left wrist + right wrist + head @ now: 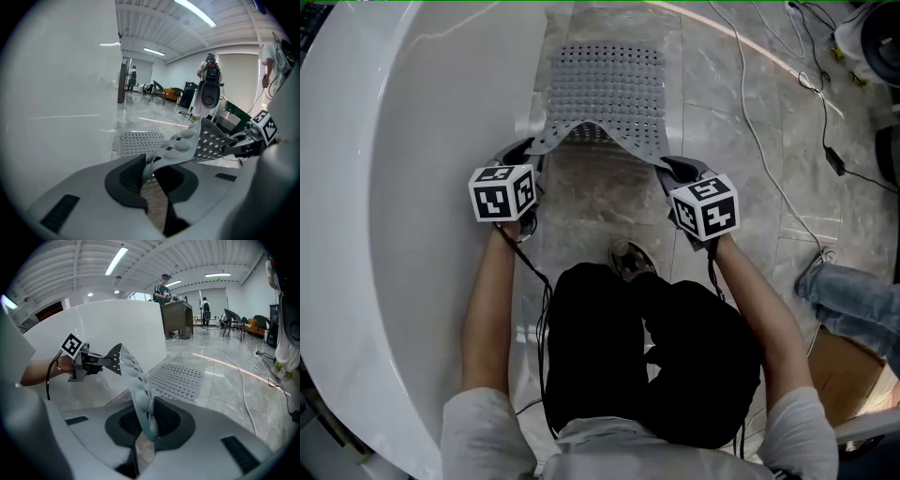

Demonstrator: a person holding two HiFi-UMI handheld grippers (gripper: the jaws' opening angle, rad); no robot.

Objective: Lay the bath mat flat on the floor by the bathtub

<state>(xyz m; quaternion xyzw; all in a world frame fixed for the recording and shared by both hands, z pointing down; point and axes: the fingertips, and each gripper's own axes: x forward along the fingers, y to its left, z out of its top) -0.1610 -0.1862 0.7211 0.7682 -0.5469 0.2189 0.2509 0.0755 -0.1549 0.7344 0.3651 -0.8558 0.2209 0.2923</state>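
Bath mat (609,89), grey, perforated, with suction bumps. Hidden or cut off: in the head view the marker cubes and the lifted near edge of the mat cover most of both grippers' jaw tips. The bathtub (412,187) runs out of frame at the left and top. A second person's leg (853,300) and a cardboard box (848,375) are cropped at the right edge. Whether the mat's left edge touches the tub wall cannot be told. Position: the left gripper (532,150) is clenched on the near left corner of the mat and the right gripper (670,169) on the near right corner. Each gripper's own view shows the mat's edge pinched between its dark pads. The near edge hangs raised between them, sagging in the middle, above the holder's shoe (628,258). The far portion lies flat on the marble floor (722,112), just beside the tub wall. Orientation: the long axis runs straight away from the holder, parallel to the tub side. The near end curls upward; the far end points to the top of the head view. Cables (769,141) trail across the floor to the mat's right, apart from it.
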